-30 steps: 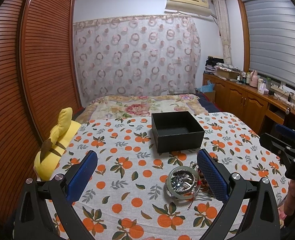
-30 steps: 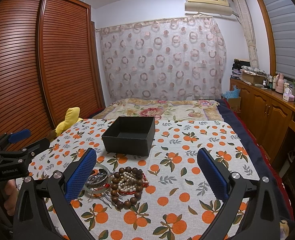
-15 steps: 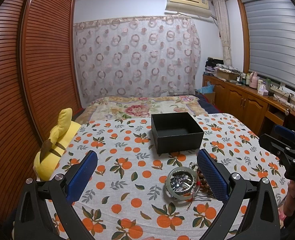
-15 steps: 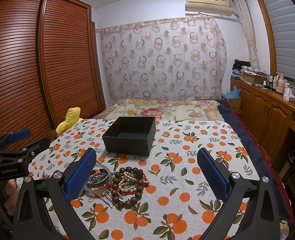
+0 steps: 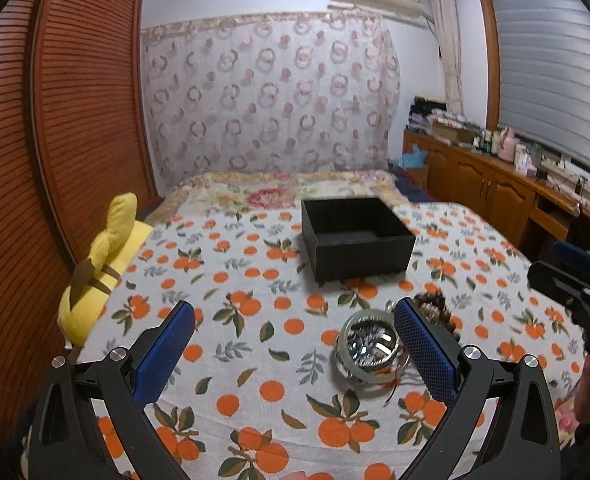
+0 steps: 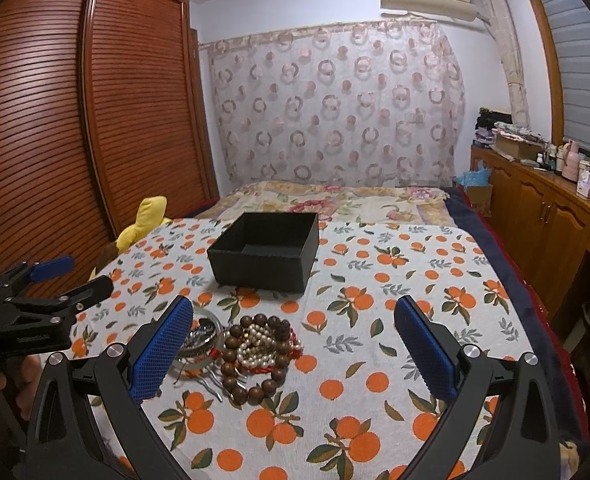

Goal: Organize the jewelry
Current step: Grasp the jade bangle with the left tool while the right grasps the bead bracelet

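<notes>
A: Why is the jewelry (image 6: 251, 350) sitting in 1 heap rather than spread out?

B: It looks gathered for sorting. It is lying on the orange-print cloth (image 6: 375, 320) covering the bed, just in front of the black box (image 6: 267, 254), which is standing open with nothing visible inside. That box is probably where the pieces are meant to go, so keeping the heap near it shortens each trip.

A: And the 2 tools?

B: Both are hanging above the cloth, carrying nothing. The left tool (image 5: 295, 344) is spread wide, and so is the right tool (image 6: 293, 344). The heap is lying toward the inner finger of each, so neither is lined up on a piece yet. Judging by that, the sorting is not begun.

A: What is the right wrist view giving that the left is not?

B: It is showing the heap plainly: a ring of brown wooden beads (image 6: 255, 388) lying around a cluster of pearls (image 6: 255, 346), with red cord beneath. It is also catching the left tool from the side.

A: And the left view?

B: It is showing the silver bangle (image 5: 369, 344) clearly, which the right tool's own left finger is partly hiding in the other view. Its blue finger is covering most of the beads, though. The yellow plush toy (image 5: 103, 264) is lying at the bed's edge.
</notes>
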{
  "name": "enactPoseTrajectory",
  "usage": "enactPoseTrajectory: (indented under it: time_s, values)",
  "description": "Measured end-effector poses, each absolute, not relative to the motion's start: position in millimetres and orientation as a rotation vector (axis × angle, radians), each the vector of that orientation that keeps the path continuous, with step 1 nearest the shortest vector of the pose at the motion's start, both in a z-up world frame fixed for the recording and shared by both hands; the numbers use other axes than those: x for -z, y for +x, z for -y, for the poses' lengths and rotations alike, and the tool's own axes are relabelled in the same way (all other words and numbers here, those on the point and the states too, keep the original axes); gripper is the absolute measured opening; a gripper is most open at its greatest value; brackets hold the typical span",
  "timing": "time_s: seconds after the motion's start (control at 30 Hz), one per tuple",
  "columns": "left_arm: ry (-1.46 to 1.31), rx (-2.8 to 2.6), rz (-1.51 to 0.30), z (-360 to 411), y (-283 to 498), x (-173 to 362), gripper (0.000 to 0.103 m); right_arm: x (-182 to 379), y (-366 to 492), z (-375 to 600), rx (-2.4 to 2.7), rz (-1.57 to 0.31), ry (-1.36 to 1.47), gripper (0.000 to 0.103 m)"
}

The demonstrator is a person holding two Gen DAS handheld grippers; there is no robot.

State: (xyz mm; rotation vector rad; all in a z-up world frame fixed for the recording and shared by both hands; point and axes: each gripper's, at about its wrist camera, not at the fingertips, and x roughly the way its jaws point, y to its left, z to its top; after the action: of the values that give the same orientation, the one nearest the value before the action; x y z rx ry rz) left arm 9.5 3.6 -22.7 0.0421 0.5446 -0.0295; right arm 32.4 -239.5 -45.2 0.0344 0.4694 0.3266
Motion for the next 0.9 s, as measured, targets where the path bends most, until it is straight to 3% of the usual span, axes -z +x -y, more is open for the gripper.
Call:
enactPoseTrajectory:
  time_s: [0.17, 0.5, 0.9]
  values:
    - [0.045, 0.082, -0.601, -2.6, 19.2, 39.1, 0.097, 56.5, 34.8, 240.5, -0.354, -0.499, 0.015, 0.101]
    - [0.044, 0.214, -0.716, 10.6, 39.2, 67.2, 0.097, 79.6, 40.9, 240.6, -0.393, -0.583, -0.039, 0.090]
    - [0.175, 0.296, -0.836, 45.1, 66.0, 93.4, 0.097, 88.3, 47.0, 252.5, -0.363, -0.616, -0.056, 0.090]
